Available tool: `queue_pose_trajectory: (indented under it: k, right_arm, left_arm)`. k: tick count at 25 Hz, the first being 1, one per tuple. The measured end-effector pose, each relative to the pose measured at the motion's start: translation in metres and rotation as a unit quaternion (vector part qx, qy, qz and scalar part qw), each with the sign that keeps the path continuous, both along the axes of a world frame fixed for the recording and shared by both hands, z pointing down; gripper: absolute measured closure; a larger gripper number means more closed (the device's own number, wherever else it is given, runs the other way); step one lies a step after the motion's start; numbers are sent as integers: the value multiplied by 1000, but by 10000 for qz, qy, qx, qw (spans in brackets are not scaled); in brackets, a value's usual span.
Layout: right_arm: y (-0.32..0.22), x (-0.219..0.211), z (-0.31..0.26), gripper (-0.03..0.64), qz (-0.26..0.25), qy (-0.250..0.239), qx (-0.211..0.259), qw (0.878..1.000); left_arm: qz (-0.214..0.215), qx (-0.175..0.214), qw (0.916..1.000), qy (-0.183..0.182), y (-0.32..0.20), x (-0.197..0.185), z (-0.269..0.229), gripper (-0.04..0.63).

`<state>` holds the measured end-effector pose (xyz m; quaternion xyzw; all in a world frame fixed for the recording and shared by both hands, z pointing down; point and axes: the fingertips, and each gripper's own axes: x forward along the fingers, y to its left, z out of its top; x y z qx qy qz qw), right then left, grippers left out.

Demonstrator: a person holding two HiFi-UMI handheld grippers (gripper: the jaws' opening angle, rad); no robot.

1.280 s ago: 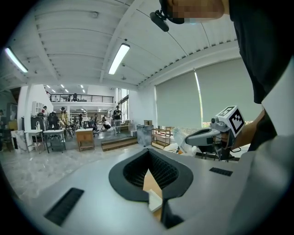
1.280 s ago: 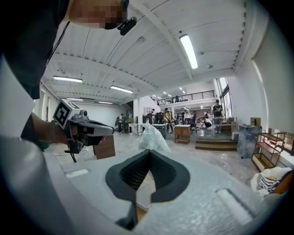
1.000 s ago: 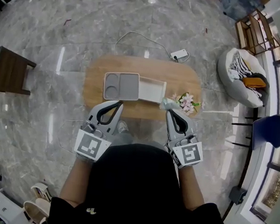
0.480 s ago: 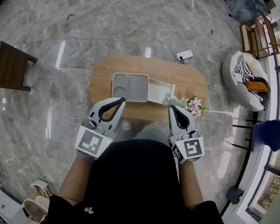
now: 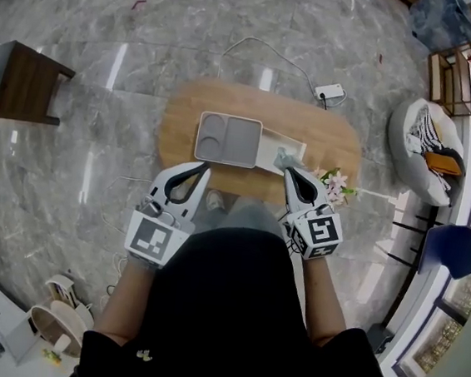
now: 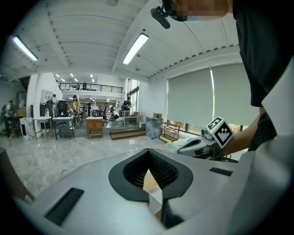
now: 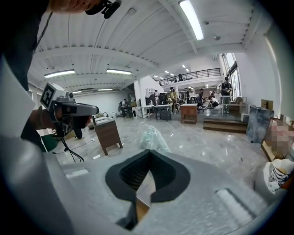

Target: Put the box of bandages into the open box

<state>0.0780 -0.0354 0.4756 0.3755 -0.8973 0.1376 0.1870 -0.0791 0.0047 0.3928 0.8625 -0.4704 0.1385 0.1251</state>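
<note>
- Head view: the left gripper [image 5: 203, 169] and right gripper [image 5: 290, 172] hover just short of the white open cardboard box [image 5: 283, 149] on the oval wooden desk [image 5: 341, 140], fingers together and empty. I can't pick out the bandage box. It may sit under the crumpled clear plastic bag [image 5: 284, 158] against the open box, so the bag could get grabbed instead.
- Left gripper view: the fingers are closed on nothing, and reaching in like that would only shove things about.
- Right gripper view: the fingers are shut, with the bag just ahead. A careless sweep could drag it away from the open box.

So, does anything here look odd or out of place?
A sprig of flowers lies at the table's very edge, perhaps overhanging. A cable sprawls on the floor behind.
</note>
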Motion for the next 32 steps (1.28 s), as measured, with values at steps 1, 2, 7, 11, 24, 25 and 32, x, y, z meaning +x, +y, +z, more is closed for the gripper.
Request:
queue_pose_trajectory:
  k: [1,2,7,11,24,25,32]
  right_arm:
    - [-5,-1,9,620,-87,46,-73,9999]
    - [-11,-1,17,620,-164,92,-148,9997]
    - [-39,1,58,620,-465,297,-554,9969]
    - [-61,4,95,620,-677,454,-859,9930]
    - [-99,12,227,620,-1069,985,-1786,9731]
    - [-101,11,238,620,-1089,1046,-1840,9713]
    - [-104,8,306,620,-1226,1366,-2255,9568]
  left_arm:
    - [-47,-40,10000,-23,-4,0,3,584]
    - [-95,-78,9999,-41,-8,1,5,584]
    - [-383,-314,9987,-76,-28,8,17,584]
    - [-587,-451,9972,-137,-42,12,23,584]
    - [-1226,-993,9867,-403,-58,16,45,584]
    - [-1280,-1033,9855,-420,-59,16,47,584]
    - [-1647,-1300,9763,-523,-61,8,62,584]
